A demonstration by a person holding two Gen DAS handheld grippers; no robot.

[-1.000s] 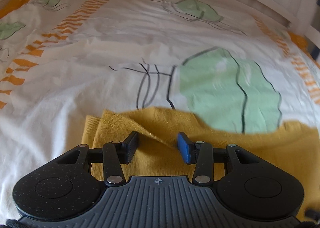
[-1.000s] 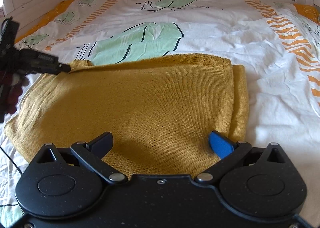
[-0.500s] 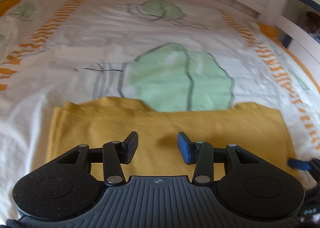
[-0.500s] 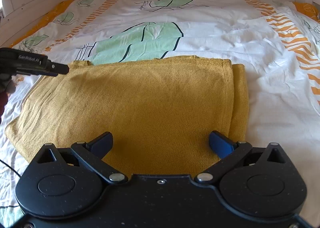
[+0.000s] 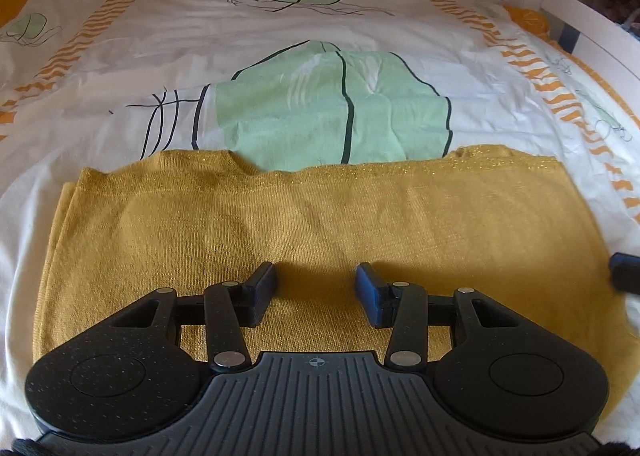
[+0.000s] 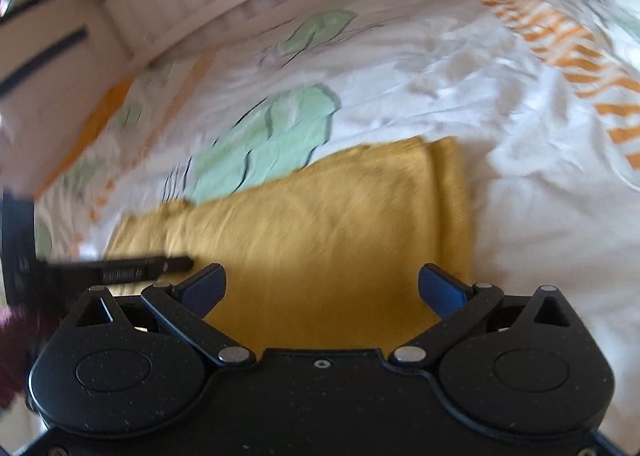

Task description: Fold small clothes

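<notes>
Both hand-held grippers, left (image 5: 316, 288) and right (image 6: 322, 288), spread, empty, over mustard garment (image 5: 320, 215)

Soft daylight fills the bed evenly, with faint shadows under each hand-held gripper. The left view is sharp; the right view is smeared by motion blur. Fisheye bends both edges.

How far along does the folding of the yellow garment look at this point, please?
Done: the yellow knit garment lies flat on the bedspread, a layer doubled over at its right edge. In hand: nothing; left gripper and right gripper are open above it. Left: probably further folds.
</notes>
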